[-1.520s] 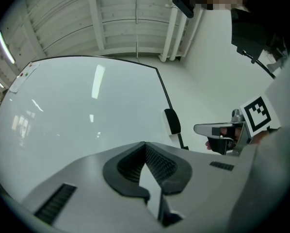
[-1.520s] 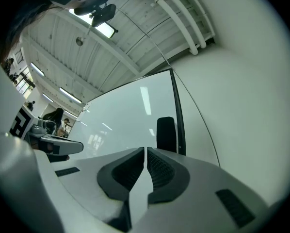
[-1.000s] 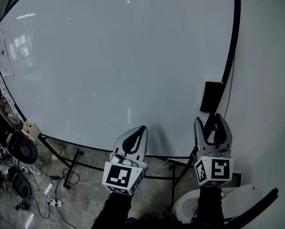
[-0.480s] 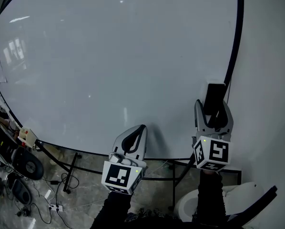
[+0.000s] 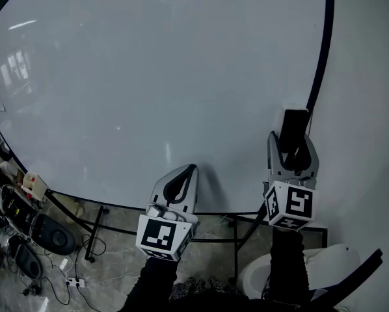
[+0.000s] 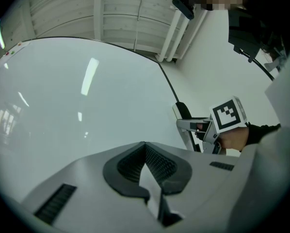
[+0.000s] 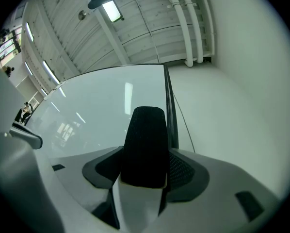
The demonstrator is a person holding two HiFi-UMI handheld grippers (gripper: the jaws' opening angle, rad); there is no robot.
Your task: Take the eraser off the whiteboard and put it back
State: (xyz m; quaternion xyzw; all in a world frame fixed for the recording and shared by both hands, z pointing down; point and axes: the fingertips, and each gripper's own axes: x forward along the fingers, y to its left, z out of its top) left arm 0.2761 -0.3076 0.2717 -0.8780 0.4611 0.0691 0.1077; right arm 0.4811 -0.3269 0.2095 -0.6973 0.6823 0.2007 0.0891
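Right gripper [image 5: 291, 142] rose; jaws just opened, straddling eraser [image 5: 295, 123] at whiteboard [image 5: 149, 77] right edge, not yet pinching. Left gripper [image 5: 190, 172] closed, empty. Eraser likely light, felt-soft: pinch long sides.

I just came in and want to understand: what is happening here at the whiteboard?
A person holds a gripper in each hand in front of the whiteboard. The right gripper has its jaws on either side of the black eraser, which sits at the board's right edge. The jaws have just been opening and stand wide; no firm grip shows yet. The left gripper is lower, jaws together, holding nothing.
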